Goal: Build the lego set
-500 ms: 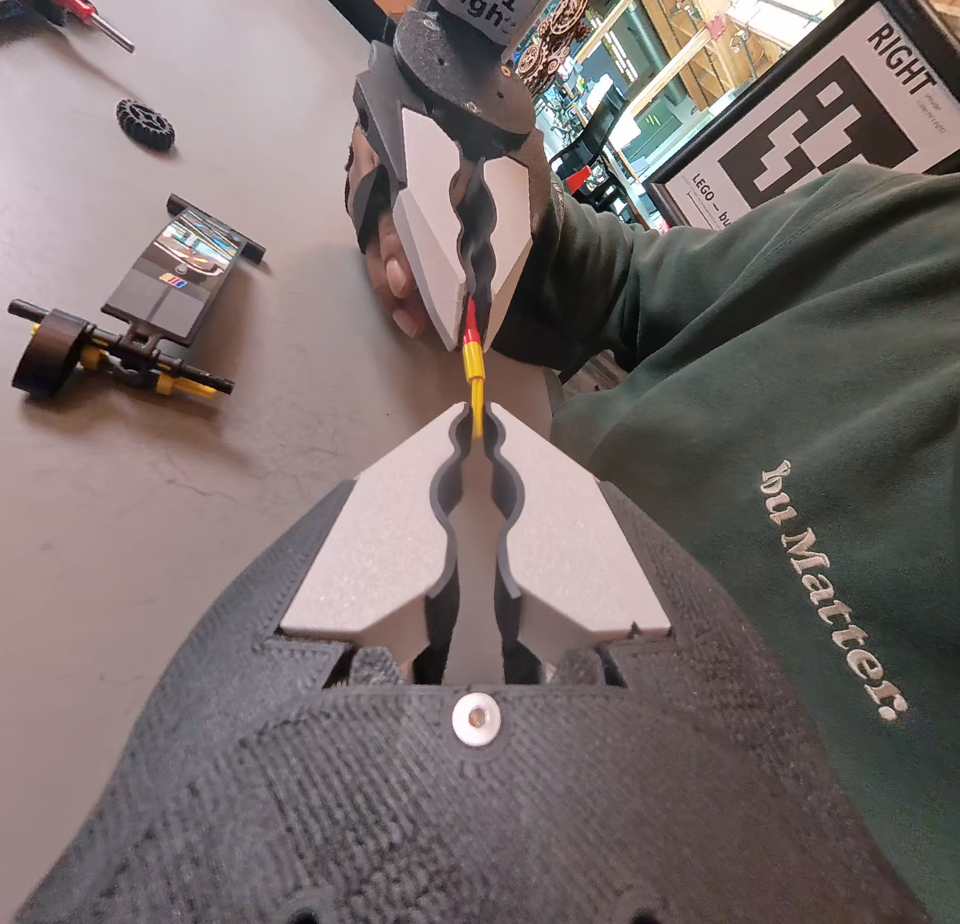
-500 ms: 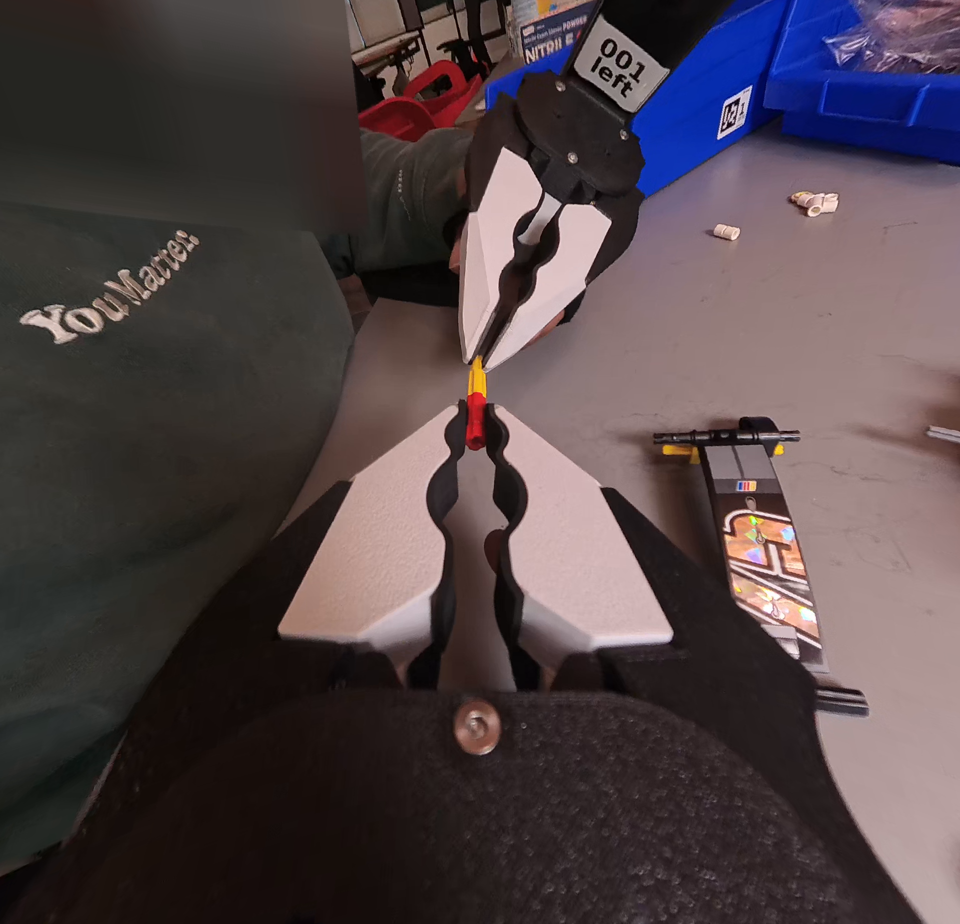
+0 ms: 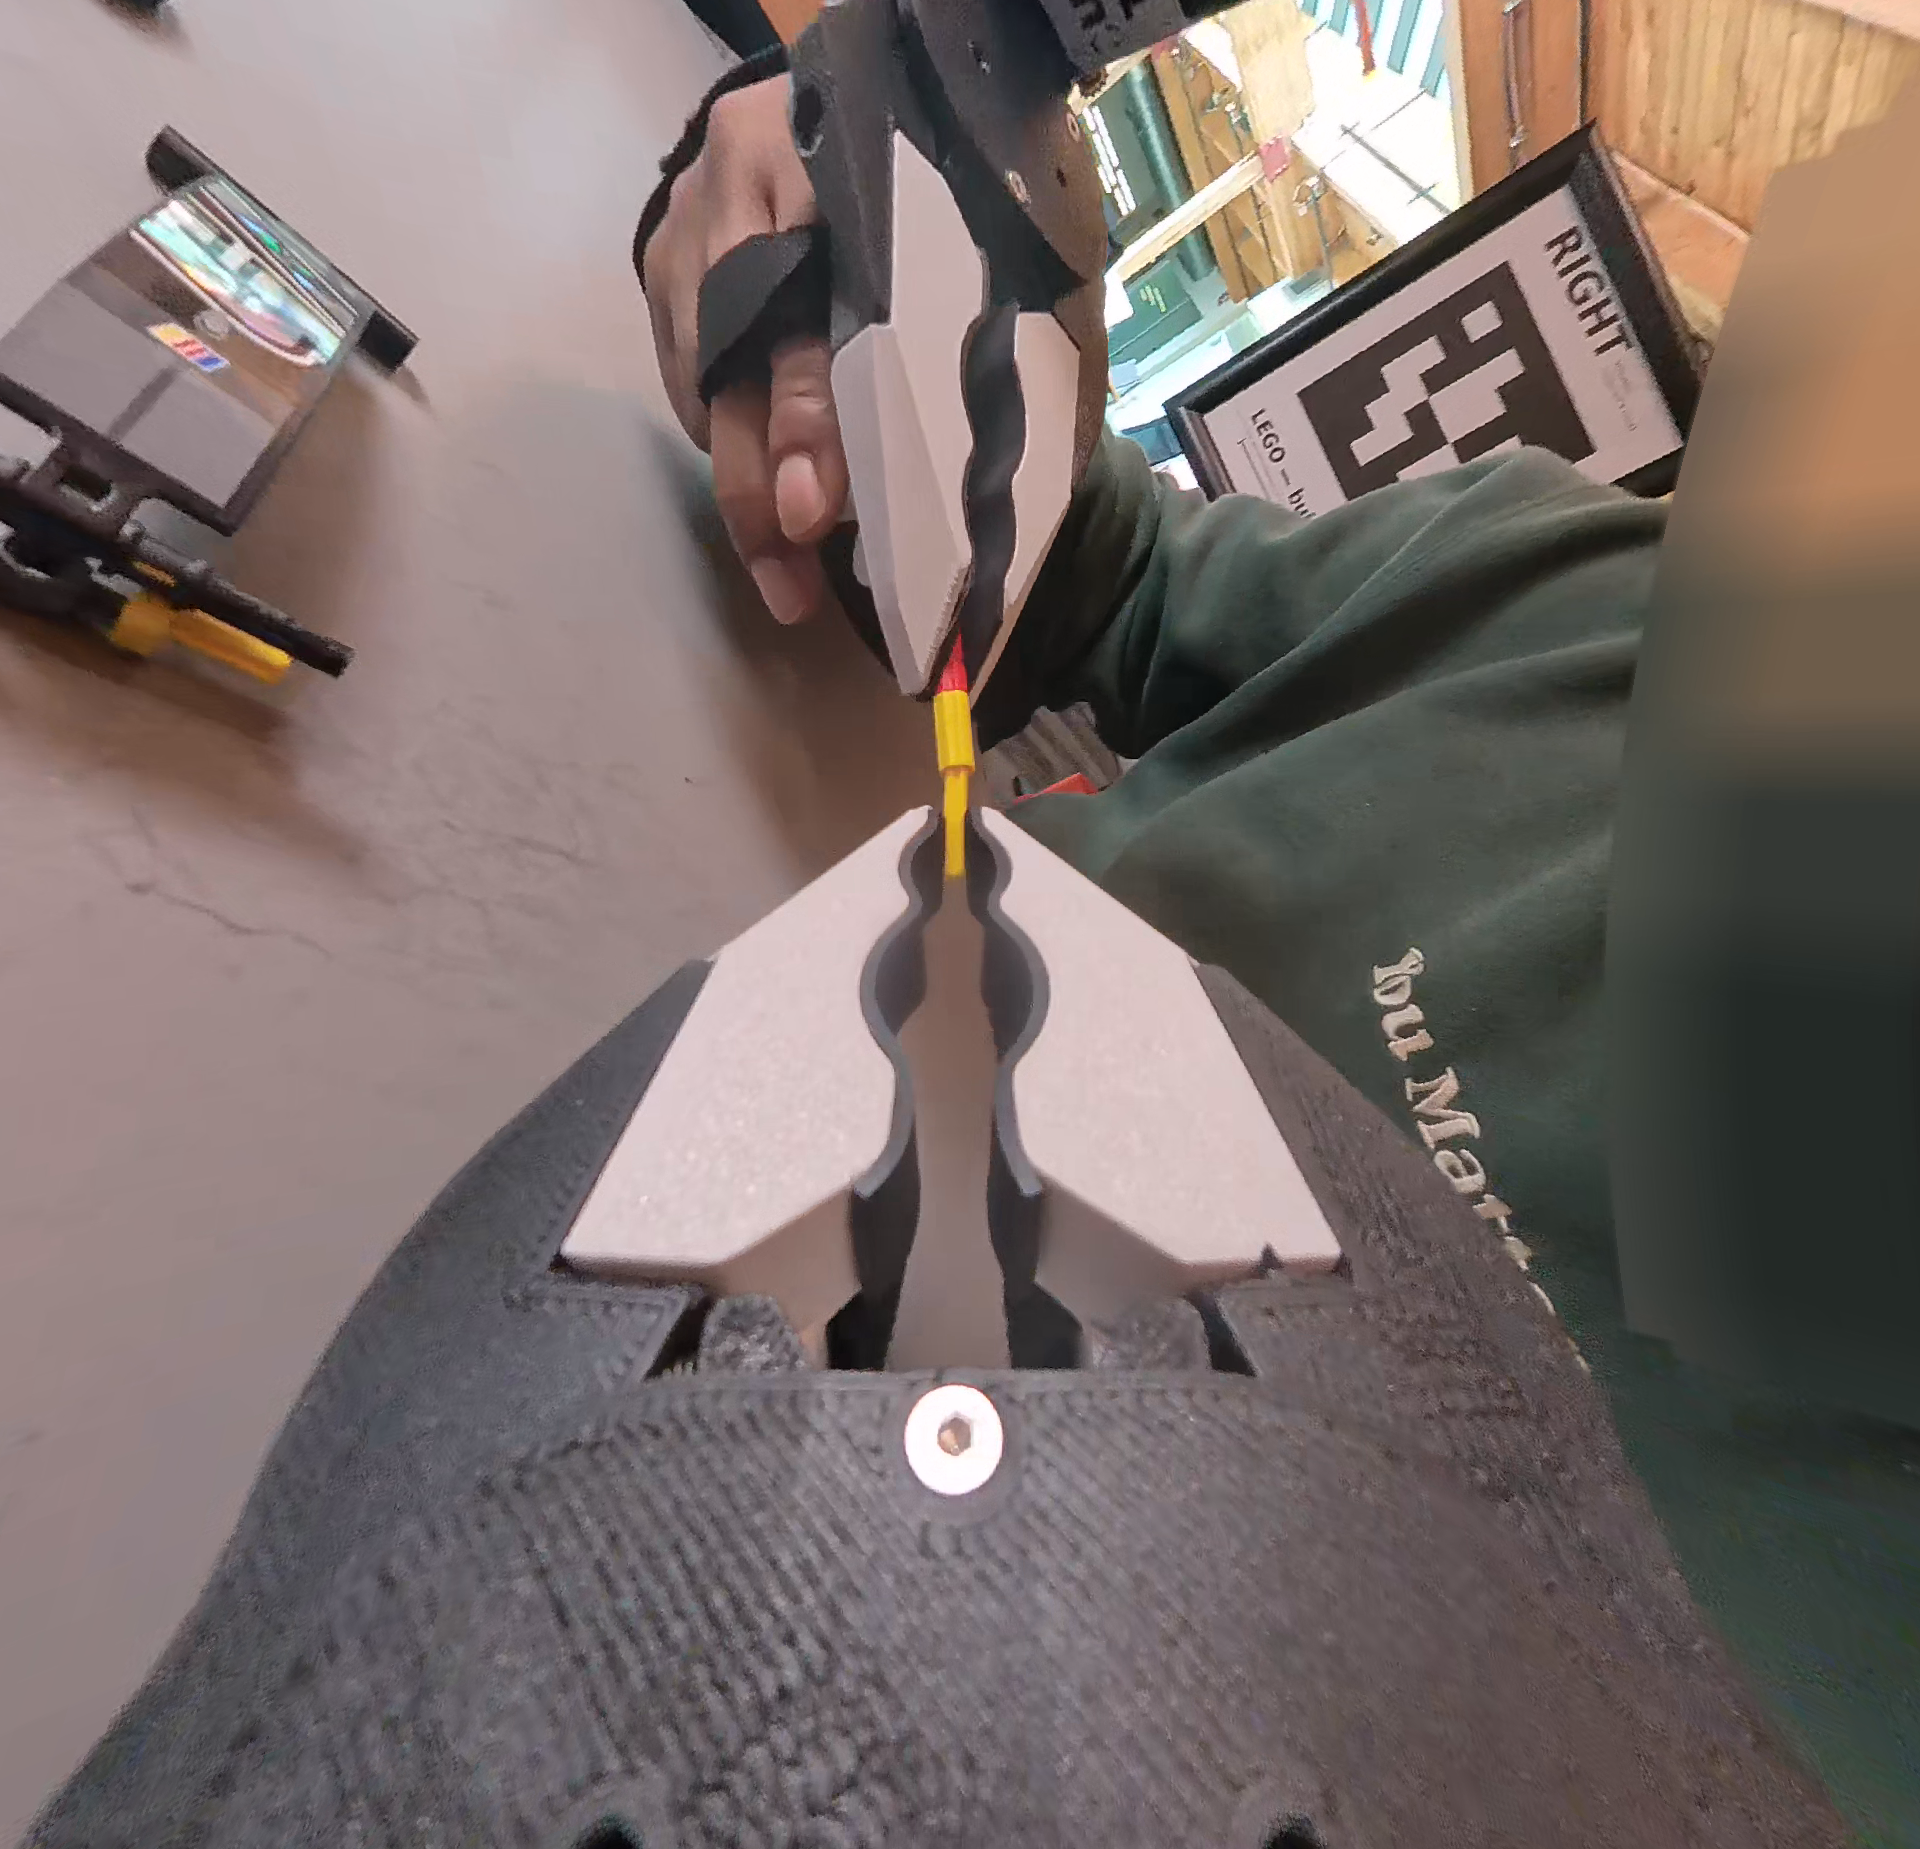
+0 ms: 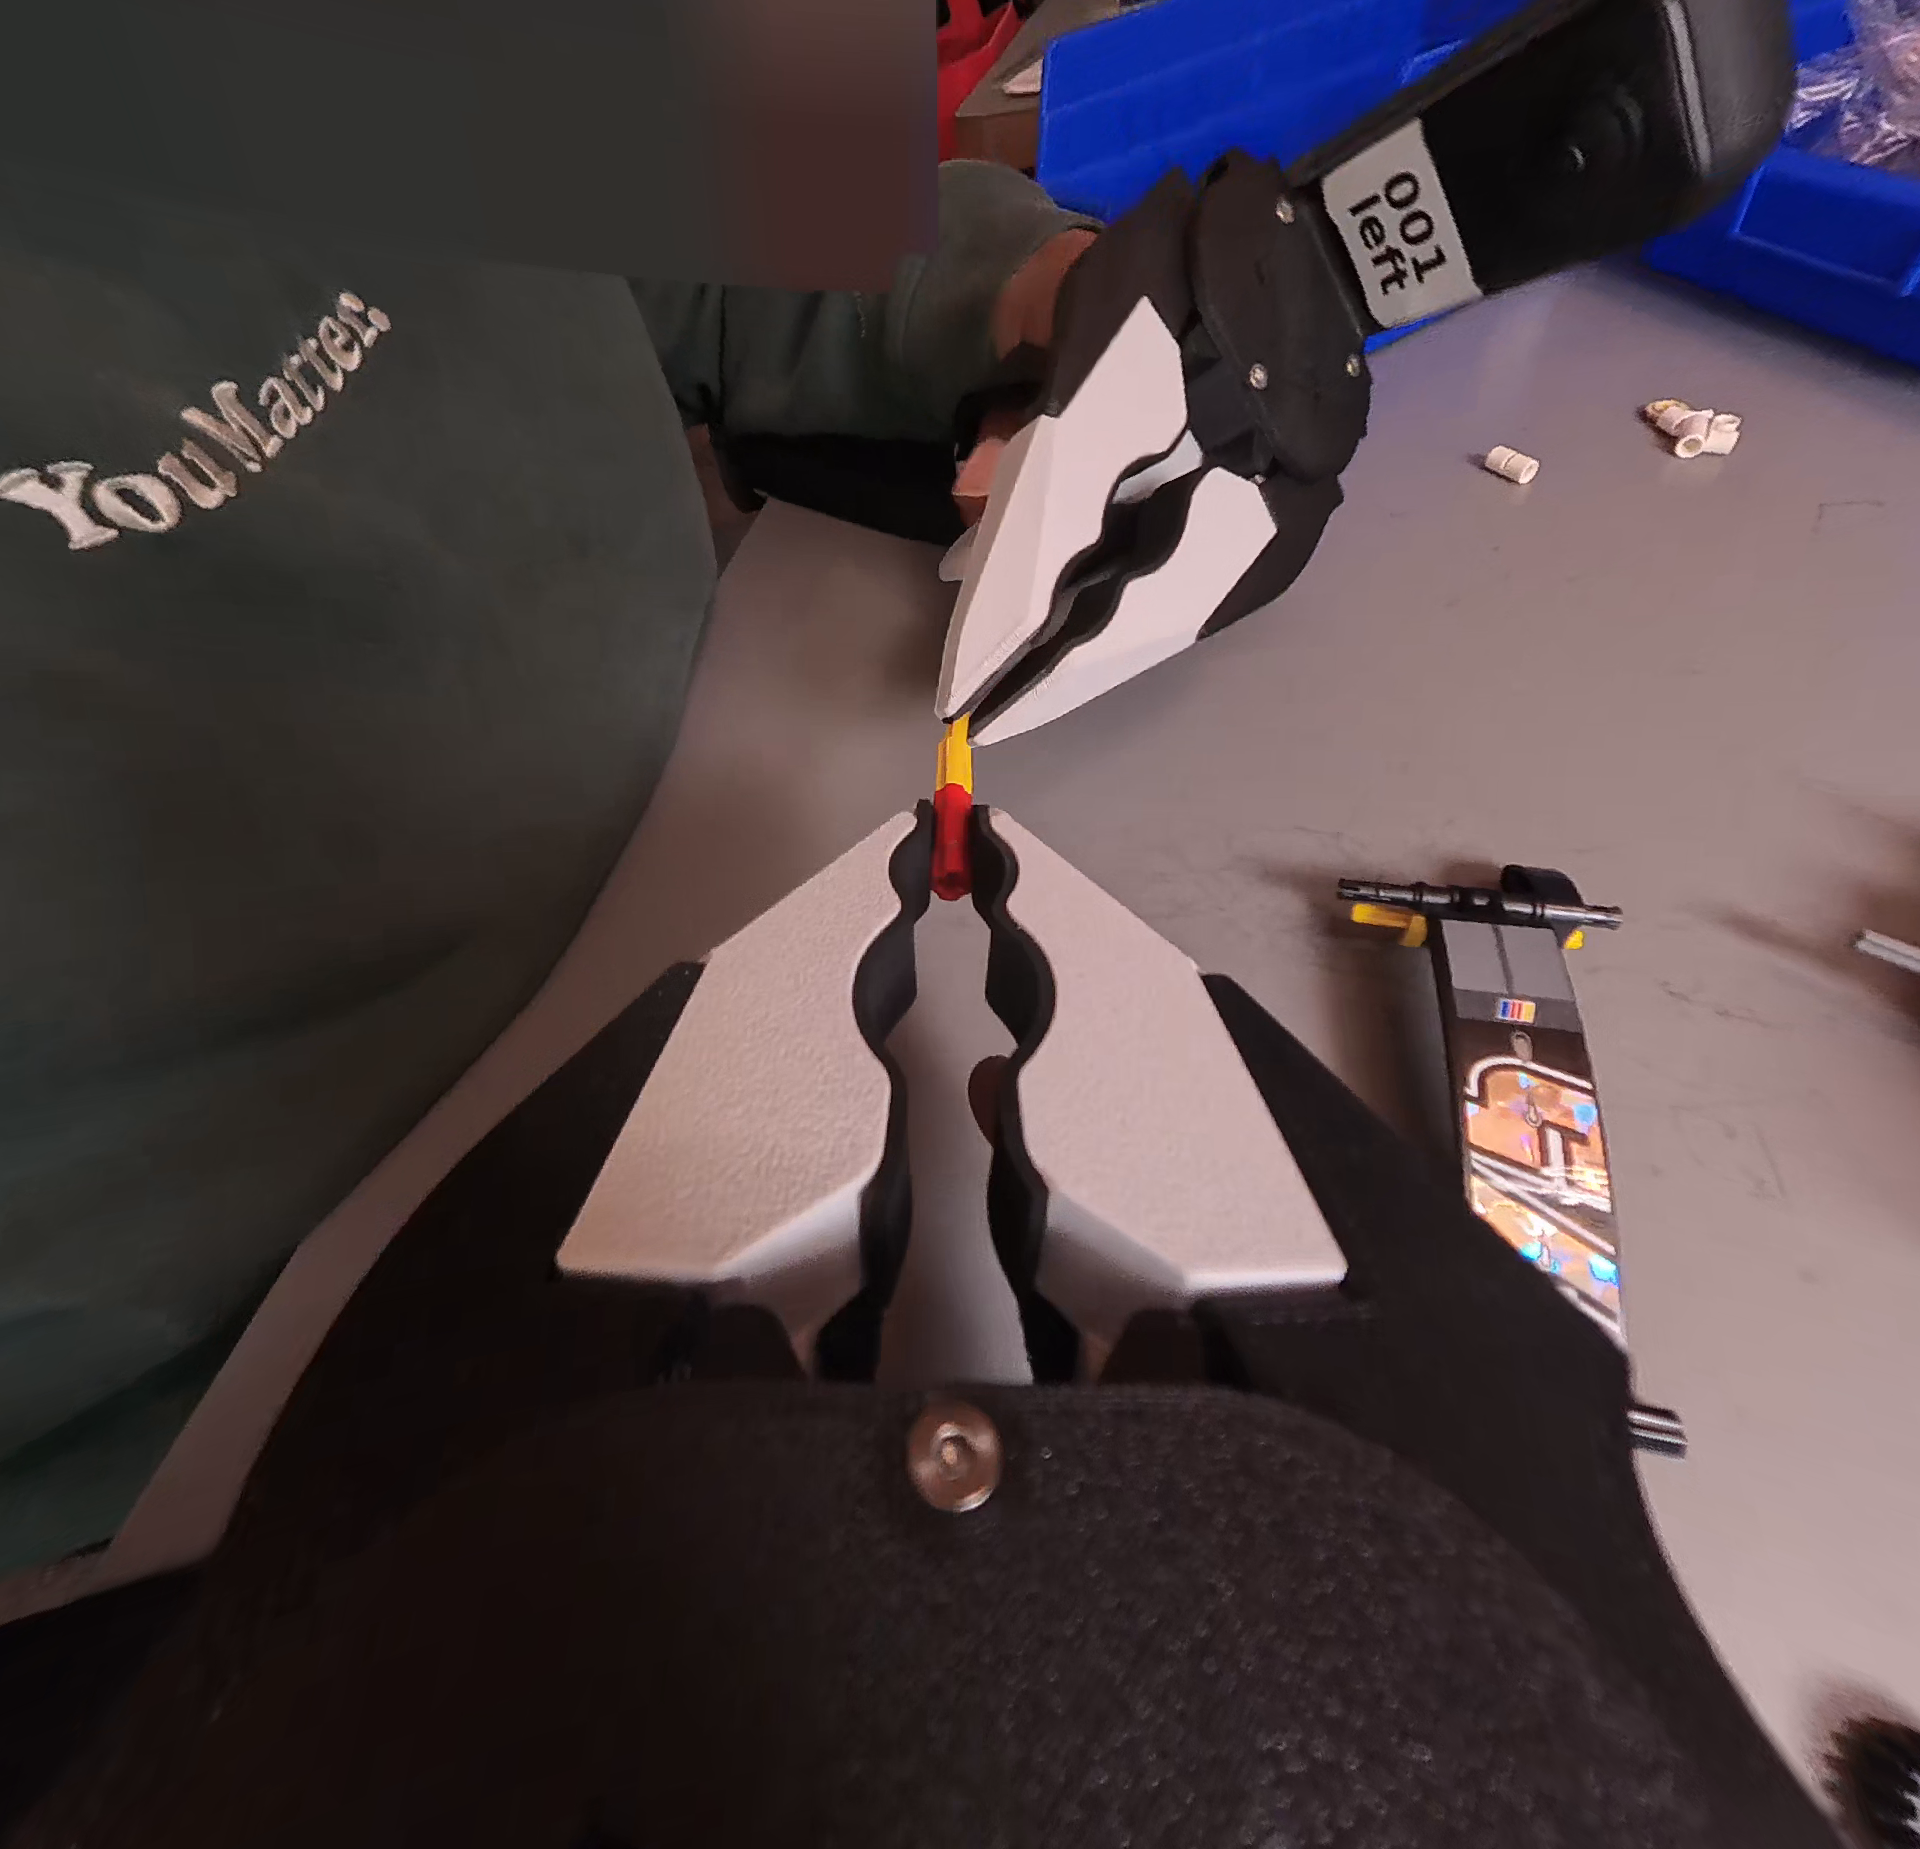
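Grey and smooth, the surface (image 4: 1558,677) is carrying a black lego assembly (image 4: 1527,1093) with a shiny panel, lying well apart from the tongs. Near the surface's edge by the person's green sweater (image 3: 1351,760), both tongs are meeting tip to tip in the air. The left tongs (image 3: 954,833) are clamping the yellow axle (image 3: 953,750). The right tongs (image 4: 951,843) are clamping the red piece (image 4: 948,854), which is touching the axle's other end.

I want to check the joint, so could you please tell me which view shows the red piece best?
The right wrist view: the red piece sits close up, pinched in the right hand-held gripper. The left wrist view shows only a red sliver between yellow piece and far fingertips.
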Action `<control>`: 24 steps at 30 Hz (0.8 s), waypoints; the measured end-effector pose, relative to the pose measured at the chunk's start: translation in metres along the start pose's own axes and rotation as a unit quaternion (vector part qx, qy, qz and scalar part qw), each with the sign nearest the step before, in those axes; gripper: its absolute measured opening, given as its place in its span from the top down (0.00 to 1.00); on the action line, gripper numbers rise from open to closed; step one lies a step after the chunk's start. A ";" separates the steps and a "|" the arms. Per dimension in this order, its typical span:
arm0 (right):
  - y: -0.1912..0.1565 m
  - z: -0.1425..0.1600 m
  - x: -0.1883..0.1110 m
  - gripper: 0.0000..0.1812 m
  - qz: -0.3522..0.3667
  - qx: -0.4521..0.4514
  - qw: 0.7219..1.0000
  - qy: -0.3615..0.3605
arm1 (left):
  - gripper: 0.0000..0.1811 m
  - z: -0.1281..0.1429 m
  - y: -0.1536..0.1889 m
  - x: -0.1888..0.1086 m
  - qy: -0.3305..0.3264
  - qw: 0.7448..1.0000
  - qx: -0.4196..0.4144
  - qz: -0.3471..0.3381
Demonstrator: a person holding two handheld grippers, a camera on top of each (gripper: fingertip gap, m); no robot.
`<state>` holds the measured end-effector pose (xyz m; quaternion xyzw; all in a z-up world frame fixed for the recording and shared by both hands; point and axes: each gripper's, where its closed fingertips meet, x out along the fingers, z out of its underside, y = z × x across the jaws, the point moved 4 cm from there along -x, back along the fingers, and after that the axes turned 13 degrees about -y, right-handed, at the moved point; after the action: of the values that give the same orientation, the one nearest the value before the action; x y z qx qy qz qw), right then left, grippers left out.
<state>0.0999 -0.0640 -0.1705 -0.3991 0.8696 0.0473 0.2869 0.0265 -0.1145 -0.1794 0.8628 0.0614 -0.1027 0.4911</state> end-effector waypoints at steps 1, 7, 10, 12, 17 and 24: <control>-0.001 -0.001 0.000 0.98 0.005 -0.008 1.000 -0.003 | 1.00 0.000 0.000 0.001 0.001 1.000 -0.006 0.010; -0.005 -0.005 -0.005 0.98 0.036 -0.038 0.998 -0.019 | 1.00 -0.002 0.001 0.003 0.018 0.998 -0.030 0.052; -0.008 -0.003 -0.002 0.98 0.028 -0.039 0.998 -0.039 | 1.00 0.002 0.000 0.007 0.002 0.998 -0.029 0.053; -0.009 0.000 0.001 0.98 0.027 -0.040 0.997 -0.059 | 1.00 0.005 -0.002 0.010 -0.011 0.999 -0.027 0.043; -0.015 0.006 0.008 0.98 0.013 -0.047 0.994 -0.099 | 1.00 0.012 -0.005 0.018 -0.042 0.999 -0.017 0.023; -0.019 0.007 0.014 0.98 0.012 -0.056 0.993 -0.102 | 1.00 0.014 -0.004 0.021 -0.054 0.998 -0.008 0.012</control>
<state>0.1092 -0.0843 -0.1811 -0.3970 0.8367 0.1394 0.3505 0.0441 -0.1245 -0.1950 0.8528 0.0259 -0.1427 0.5017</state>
